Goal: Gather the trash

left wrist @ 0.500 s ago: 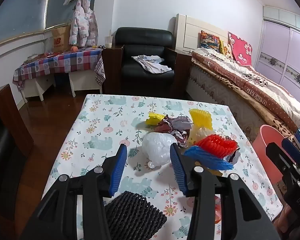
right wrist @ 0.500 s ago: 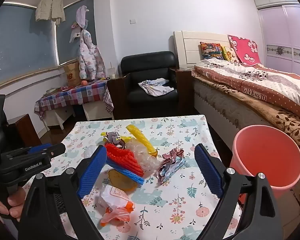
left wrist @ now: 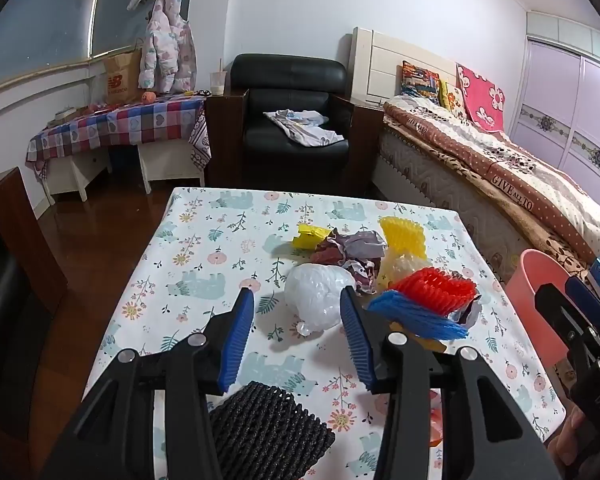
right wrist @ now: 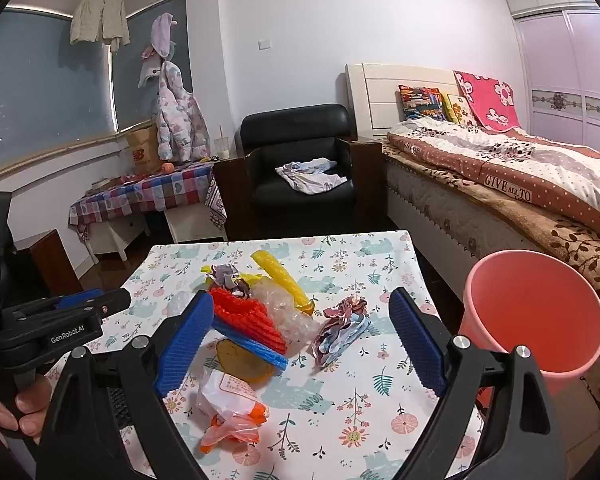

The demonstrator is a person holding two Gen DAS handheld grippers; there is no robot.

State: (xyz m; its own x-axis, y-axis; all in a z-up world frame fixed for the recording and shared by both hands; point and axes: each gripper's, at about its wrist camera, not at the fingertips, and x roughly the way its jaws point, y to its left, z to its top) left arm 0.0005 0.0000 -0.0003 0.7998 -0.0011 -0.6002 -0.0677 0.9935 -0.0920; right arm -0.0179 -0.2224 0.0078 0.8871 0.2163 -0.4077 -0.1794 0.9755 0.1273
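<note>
Trash lies piled on a floral-cloth table (left wrist: pixel 204 248). A crumpled white plastic bag (left wrist: pixel 318 298) sits just ahead of my open, empty left gripper (left wrist: pixel 298 300). Red foam net (left wrist: pixel 436 290), blue foam net (left wrist: pixel 416 316), yellow foam net (left wrist: pixel 403 232) and crumpled paper (left wrist: pixel 352 246) lie right of it. A black foam net (left wrist: pixel 268 432) lies under the left gripper. My right gripper (right wrist: pixel 300 304) is open and empty above the pile, with a crumpled wrapper (right wrist: pixel 342 330) and an orange-white bag (right wrist: pixel 230 408) between its fingers. A pink bin (right wrist: pixel 534 312) stands right of the table.
A bed (right wrist: pixel 520 184) runs along the right, close to the bin. A black armchair (left wrist: pixel 294 116) stands beyond the table's far edge. A dark wooden chair (left wrist: pixel 16 240) is at the table's left. The left gripper shows in the right wrist view (right wrist: pixel 96 302).
Both grippers have barely moved. The left gripper has edged slightly closer to the white bag.
</note>
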